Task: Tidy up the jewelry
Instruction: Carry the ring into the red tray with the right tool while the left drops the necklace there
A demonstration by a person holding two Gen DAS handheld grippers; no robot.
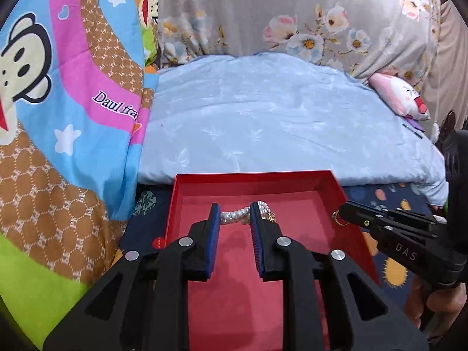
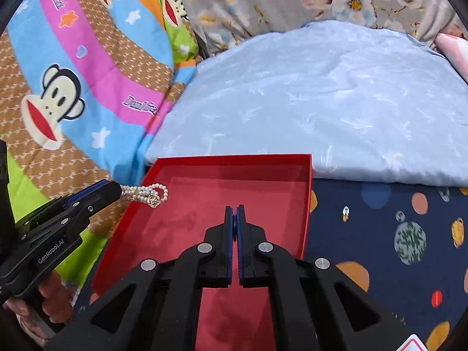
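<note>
Left gripper point(image 1: 234, 215) pinches a white pearl bracelet point(image 2: 144, 193) – glossy round beads, gold filigree charm – over the matte red box point(image 2: 305, 204). Right gripper point(image 2: 233, 215) beside it clamps a small gold ring point(image 1: 337, 217).

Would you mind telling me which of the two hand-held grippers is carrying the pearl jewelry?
The left hand-held gripper: white pearl strands are clamped between its fingertips, whereas the right hand-held gripper holds only a small gold piece.

Red box point(image 2: 163, 172), white pearl bracelet point(image 2: 140, 194) (gold charm), pale-blue quilt point(image 2: 321, 102)
</note>
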